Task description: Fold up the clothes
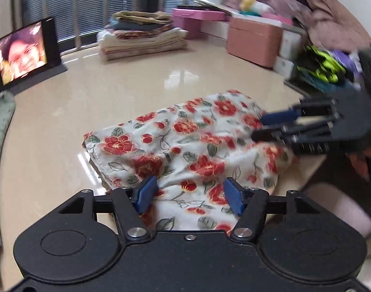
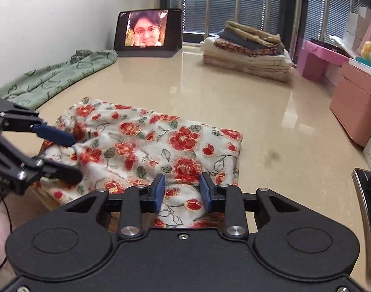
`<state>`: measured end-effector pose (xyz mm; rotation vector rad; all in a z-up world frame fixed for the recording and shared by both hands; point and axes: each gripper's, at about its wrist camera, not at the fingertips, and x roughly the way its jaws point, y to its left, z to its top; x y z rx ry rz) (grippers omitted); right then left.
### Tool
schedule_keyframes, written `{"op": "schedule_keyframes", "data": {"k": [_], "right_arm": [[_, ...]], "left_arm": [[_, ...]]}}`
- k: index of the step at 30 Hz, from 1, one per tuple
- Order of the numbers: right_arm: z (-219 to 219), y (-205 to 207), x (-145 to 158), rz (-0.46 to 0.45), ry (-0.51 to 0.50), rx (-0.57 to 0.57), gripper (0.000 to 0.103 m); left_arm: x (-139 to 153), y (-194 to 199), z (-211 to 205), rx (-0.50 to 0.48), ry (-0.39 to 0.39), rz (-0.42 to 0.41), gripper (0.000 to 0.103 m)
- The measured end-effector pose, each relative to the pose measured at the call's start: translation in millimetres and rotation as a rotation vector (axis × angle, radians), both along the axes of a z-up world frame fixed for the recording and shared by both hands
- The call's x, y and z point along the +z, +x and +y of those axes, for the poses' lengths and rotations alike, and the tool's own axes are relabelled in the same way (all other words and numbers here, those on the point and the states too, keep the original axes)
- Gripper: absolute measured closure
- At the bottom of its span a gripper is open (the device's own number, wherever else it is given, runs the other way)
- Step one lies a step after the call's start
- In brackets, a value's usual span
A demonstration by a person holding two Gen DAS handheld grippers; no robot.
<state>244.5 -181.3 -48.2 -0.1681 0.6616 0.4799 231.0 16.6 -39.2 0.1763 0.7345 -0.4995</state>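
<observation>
your left gripper (image 1: 189,193) sits nearest you at the front edge of the table (image 1: 136,82), its blue pads spread wide with a fold of the floral cloth (image 1: 185,146) lying loose between them, not pinched. your right gripper (image 2: 181,191) is at the same near edge, just beside it, pads also apart with cloth bunched between them; you cannot tell whether either pad presses the fabric.

the floral cloth is a rumpled, partly folded bundle, white with red flowers and green leaves. it lies on the near part of the table and spills over the front edge toward you. in the right wrist view its long axis runs left to right across the table, with a fairly straight folded edge on its right side.

beyond the cloth the glossy beige tabletop is bare through the middle. a green cloth (image 2: 59,75) lies along the left wall. pink boxes (image 2: 355,102) crowd the right side. at the far edge stand a tablet (image 2: 147,31) with a lit screen and a stack of folded clothes (image 2: 251,53), well apart from the floral cloth.
</observation>
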Motion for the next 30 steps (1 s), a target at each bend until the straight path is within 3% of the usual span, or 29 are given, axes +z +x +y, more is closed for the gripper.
{"op": "schedule_keyframes", "data": {"k": [4, 9, 12, 15, 17, 19, 21, 24, 30], "right_arm": [[-5.7, 14.9, -3.2, 0.035, 0.069, -0.007, 0.061], [-11.9, 22.7, -6.0, 0.021, 0.065, 0.061, 0.06], [-20.7, 20.3, 1.9, 0.031, 0.109, 0.025, 0.057], [-29.3, 2.0, 17.0, 0.003, 0.166, 0.039, 0.056], [-26.9, -6.8, 20.3, 0.009, 0.146, 0.078, 0.056], [-22.0, -13.4, 20.8, 0.017, 0.1, 0.117, 0.056], [-14.1, -17.3, 17.0, 0.016, 0.017, 0.157, 0.057], [-9.9, -15.1, 8.8, 0.037, -0.059, 0.183, 0.058], [-24.7, -0.5, 1.3, 0.073, -0.021, 0.182, 0.056]], "left_arm": [[0.7, 16.3, 6.2, -0.091, 0.046, 0.002, 0.041], [2.6, 33.9, 25.8, -0.208, 0.07, 0.01, 0.039], [15.8, 32.6, 32.4, -0.137, 0.076, -0.019, 0.035], [28.8, 12.2, 34.5, -0.098, -0.012, -0.04, 0.031], [32.7, -1.8, 29.8, -0.077, -0.046, -0.04, 0.031], [28.9, -12.5, 18.2, -0.069, -0.013, -0.031, 0.033], [22.7, -21.5, 6.9, -0.06, 0.041, -0.025, 0.045], [20.2, -20.5, 9.5, -0.059, 0.046, -0.012, 0.058], [16.0, -17.4, 16.7, -0.058, 0.048, 0.015, 0.064]]}}
